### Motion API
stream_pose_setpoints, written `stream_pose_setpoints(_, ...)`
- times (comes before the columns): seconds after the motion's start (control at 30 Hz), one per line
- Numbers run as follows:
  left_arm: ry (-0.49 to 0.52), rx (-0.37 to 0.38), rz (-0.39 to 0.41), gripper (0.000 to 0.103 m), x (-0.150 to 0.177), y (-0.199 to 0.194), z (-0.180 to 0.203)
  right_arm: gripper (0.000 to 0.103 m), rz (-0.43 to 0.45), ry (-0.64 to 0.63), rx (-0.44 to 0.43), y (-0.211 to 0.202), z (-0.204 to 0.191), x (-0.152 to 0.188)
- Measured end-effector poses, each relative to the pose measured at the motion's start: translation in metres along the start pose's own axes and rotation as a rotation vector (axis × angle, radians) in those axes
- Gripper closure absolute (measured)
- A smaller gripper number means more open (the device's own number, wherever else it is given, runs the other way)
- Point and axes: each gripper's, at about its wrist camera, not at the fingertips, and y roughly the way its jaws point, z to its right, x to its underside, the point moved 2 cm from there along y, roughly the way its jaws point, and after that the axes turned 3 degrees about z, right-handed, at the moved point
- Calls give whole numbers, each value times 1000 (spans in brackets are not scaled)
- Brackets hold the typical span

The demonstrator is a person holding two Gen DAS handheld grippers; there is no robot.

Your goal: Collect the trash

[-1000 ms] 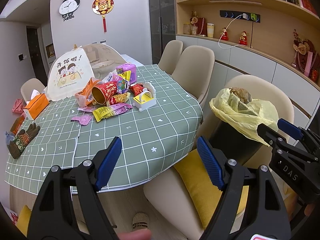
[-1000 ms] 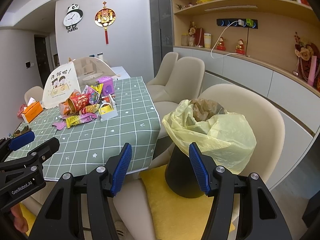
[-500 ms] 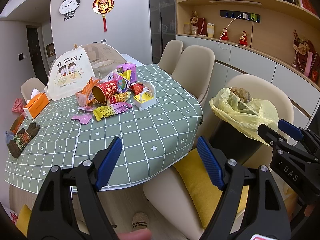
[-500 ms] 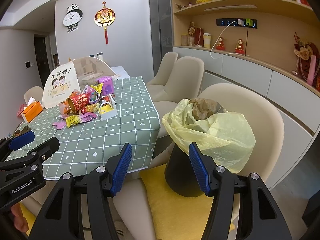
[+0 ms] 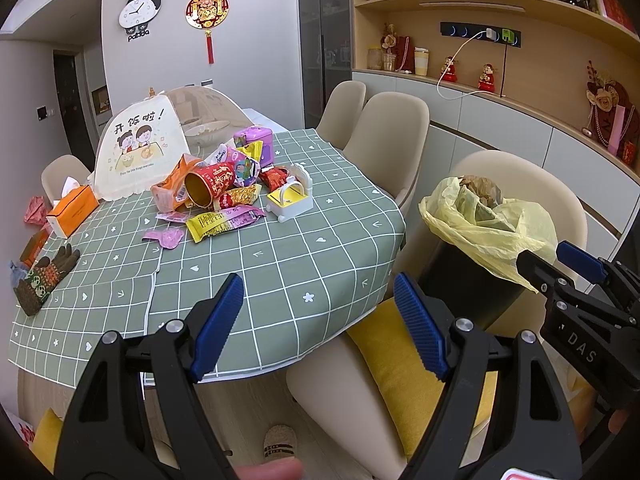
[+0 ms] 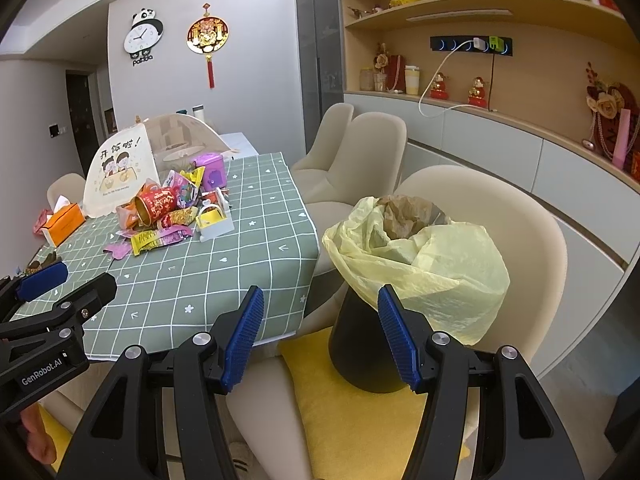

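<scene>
A heap of snack wrappers (image 5: 224, 196) (image 6: 164, 216) lies mid-table on the green checked cloth (image 5: 260, 272), with a red can (image 5: 208, 186) on its side and a yellow-purple bar wrapper (image 5: 224, 222) in front. A black bin lined with a yellow bag (image 5: 484, 224) (image 6: 420, 256) stands on a chair with a yellow cushion (image 6: 360, 408); brown paper sits inside. My left gripper (image 5: 318, 326) hangs open and empty over the table's near edge. My right gripper (image 6: 320, 334) is open and empty just before the bin.
A white toy basket (image 5: 290, 200), a purple box (image 5: 256, 142), a food cover (image 5: 140, 156), an orange tissue box (image 5: 72, 210) and a knitted glove (image 5: 44, 280) share the table. Beige chairs (image 5: 384, 140) line the right side. A slippered foot (image 5: 280, 440) shows below.
</scene>
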Motion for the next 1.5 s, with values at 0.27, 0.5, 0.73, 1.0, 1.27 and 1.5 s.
stream_pose_setpoints(0.27, -7, 2, 0, 29, -1, 0, -2, 47, -1, -2, 1, 0, 0, 0)
stream_pose_setpoints(0.5, -25, 10, -9, 29, -1, 6, -9, 47, -8, -11, 7, 2, -2, -1)
stream_pose_setpoints(0.73, -26, 36, -22, 29, -3, 23, -23, 47, -37, -19, 14, 19, -10, -7)
stream_pose_setpoints(1.0, 7, 71, -82, 23, -8, 70, -65, 47, -81, -30, -5, 56, -35, -16)
stream_pose_setpoints(1.27, -50, 0, -111, 35, -35, 126, -176, 47, -115, -69, -29, 110, -91, -35)
stream_pose_setpoints(1.5, -143, -2, -190, 39, -39, 177, -301, 47, -179, -120, -112, 162, -172, -49)
